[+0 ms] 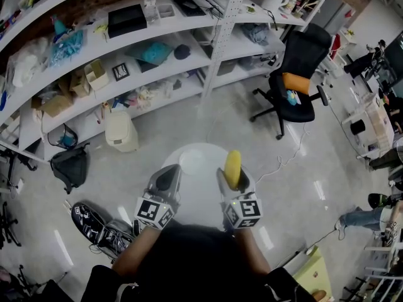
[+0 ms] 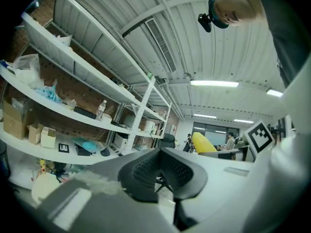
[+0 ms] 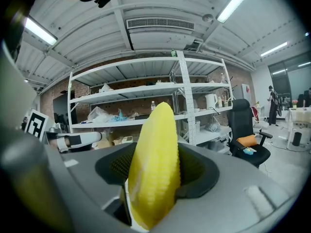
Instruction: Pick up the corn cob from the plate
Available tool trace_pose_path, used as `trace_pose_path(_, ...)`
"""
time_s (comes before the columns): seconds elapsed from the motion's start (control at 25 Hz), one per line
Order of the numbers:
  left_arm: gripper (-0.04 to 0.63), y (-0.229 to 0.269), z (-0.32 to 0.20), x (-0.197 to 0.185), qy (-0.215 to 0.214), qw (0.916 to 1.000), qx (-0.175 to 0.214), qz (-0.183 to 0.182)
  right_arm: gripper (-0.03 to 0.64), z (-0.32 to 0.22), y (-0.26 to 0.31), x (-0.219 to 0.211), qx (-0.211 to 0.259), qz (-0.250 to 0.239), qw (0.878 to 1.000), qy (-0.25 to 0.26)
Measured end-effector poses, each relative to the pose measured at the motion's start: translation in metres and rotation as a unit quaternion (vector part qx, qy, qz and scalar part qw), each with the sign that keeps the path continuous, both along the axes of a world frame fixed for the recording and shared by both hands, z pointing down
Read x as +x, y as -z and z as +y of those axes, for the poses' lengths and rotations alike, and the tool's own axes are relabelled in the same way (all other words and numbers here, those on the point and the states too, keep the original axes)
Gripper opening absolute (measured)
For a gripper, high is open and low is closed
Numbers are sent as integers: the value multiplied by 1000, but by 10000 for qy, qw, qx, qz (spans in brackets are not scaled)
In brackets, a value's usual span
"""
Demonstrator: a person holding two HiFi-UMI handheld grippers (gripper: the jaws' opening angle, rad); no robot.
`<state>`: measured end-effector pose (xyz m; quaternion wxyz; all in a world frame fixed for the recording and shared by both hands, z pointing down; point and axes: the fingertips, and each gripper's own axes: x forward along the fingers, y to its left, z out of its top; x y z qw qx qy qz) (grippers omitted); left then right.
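The yellow corn cob stands upright between the jaws of my right gripper, which is shut on its lower half. It is held up above the white round tabletop. In the right gripper view the corn cob fills the middle, both pads pressing its sides. My left gripper hovers beside it at the same height, jaws together with nothing between them. In the left gripper view, the cob shows at the right, beyond the left gripper. I cannot make out a plate with certainty.
Curved white shelves with boxes, bags and a bottle run along the far side. A black office chair stands at the right, and a white bin and a black bag at the left. Shoes lie on the floor.
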<state>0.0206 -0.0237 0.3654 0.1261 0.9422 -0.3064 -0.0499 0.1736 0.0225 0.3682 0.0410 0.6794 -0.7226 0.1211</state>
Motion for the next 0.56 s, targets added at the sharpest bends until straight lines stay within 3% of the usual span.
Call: trace_pose_path(0.56,1,0,4,2,21,10000,-15,4,259,3,2,3,38,-12,10000,12)
